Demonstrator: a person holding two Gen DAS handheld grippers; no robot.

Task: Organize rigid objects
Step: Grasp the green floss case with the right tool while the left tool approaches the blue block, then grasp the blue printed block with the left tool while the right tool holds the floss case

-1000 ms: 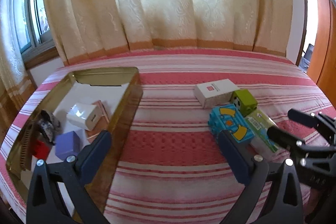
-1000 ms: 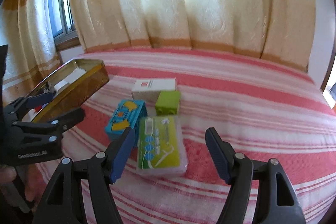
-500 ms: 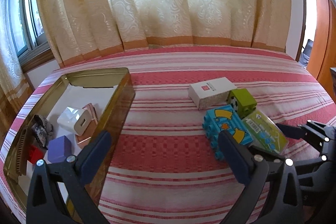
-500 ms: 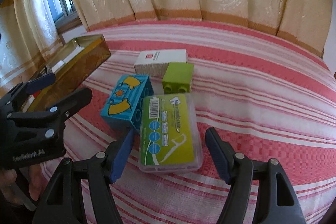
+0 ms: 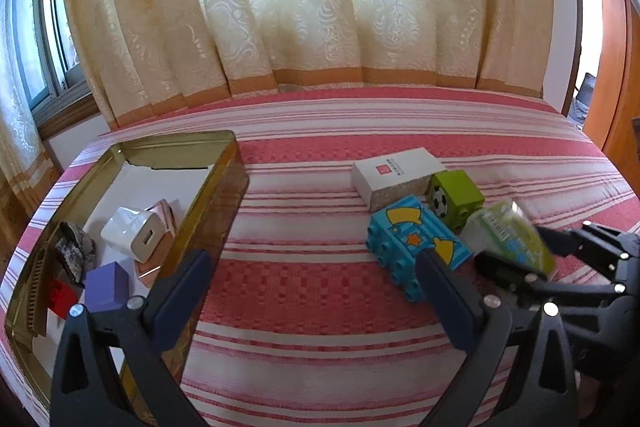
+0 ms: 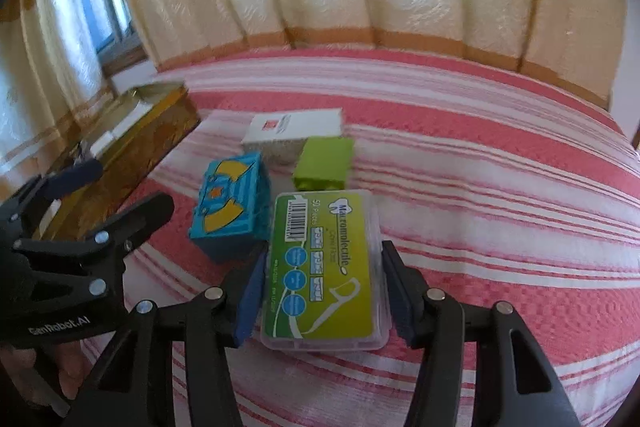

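Right claw (image 6: 320,291): your jaws have just been closing and now pinch the dental floss pick box (image 6: 326,267) by its long sides, low centre of the frame; it looks lifted off the bed (image 6: 480,227), though blur makes that uncertain.
Left claw (image 5: 308,303): spread wide, nothing between the jaws.
Gold tin (image 5: 224,203): left, open.

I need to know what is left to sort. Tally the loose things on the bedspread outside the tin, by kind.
Toy bricks: 2, blue brick and green brick
White box: 1
Floss pick case, between the right gripper's pads: 1
Total: 4
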